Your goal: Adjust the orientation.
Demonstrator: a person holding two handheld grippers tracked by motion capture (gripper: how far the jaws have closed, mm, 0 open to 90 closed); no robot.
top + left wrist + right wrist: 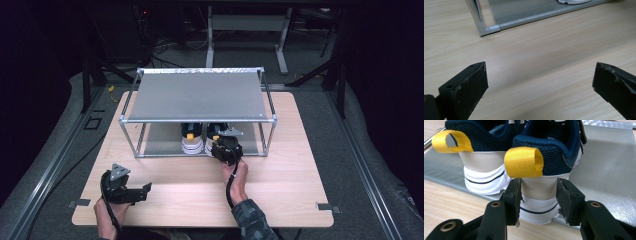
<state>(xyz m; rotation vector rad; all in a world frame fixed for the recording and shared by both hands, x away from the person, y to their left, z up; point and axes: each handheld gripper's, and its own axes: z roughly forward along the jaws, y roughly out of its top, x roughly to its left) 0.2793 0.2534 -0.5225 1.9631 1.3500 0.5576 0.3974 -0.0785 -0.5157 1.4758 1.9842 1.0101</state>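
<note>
The right gripper (538,195) has its fingers (512,200) closed narrowly around the heel of the right shoe (549,157), one finger pressing each side of the beige heel panel just below the yellow pull loop (524,162). In the high view this gripper (226,150) sits at the near edge of the rack's lower shelf (165,137), with the person's right hand (237,175) behind it. The shoe is navy mesh with a white sole and stands on the grey shelf mat, heel toward the near side. The left shoe (479,152) stands just beside it, to its left, also with a yellow loop at the heel.

The left gripper (539,82) has its fingers (466,87) spread wide and holding nothing, above bare wood. In the high view it (127,189) lies at the near left of the surface (280,190), well apart from the rack (200,95), a metal-tube frame with two grey shelves standing toward the far side.
</note>
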